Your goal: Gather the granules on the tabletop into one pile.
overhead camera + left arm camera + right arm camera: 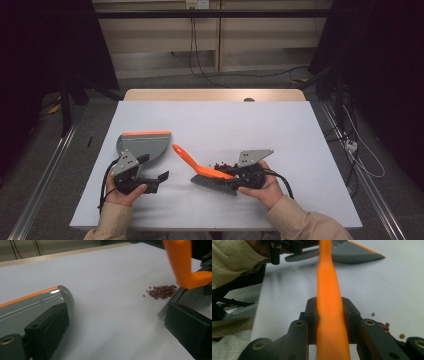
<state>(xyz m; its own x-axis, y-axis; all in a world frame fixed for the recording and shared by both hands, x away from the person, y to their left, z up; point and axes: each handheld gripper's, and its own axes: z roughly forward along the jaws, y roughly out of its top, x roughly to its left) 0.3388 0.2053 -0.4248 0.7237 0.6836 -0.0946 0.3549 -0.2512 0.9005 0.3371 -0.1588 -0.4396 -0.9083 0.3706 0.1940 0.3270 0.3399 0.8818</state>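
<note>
A grey dustpan [145,145] with an orange front edge lies on the white table [215,120] at the left. My left gripper [154,168] stands open just behind it; in the left gripper view the left jaw sits against the dustpan [30,305] and the gap [117,322] holds nothing. My right gripper [235,176] is shut on the orange handle of a hand brush [205,172], whose grey bristles rest on the table. A small pile of dark red beans [223,165] lies beside the bristles. In the right gripper view the pads [312,315] clamp the handle [329,285].
A few loose beans [402,335] lie apart from the pile [162,291]. The table's wooden far edge [215,94] borders a floor with cables [200,65]. Dark stands and rails flank both sides.
</note>
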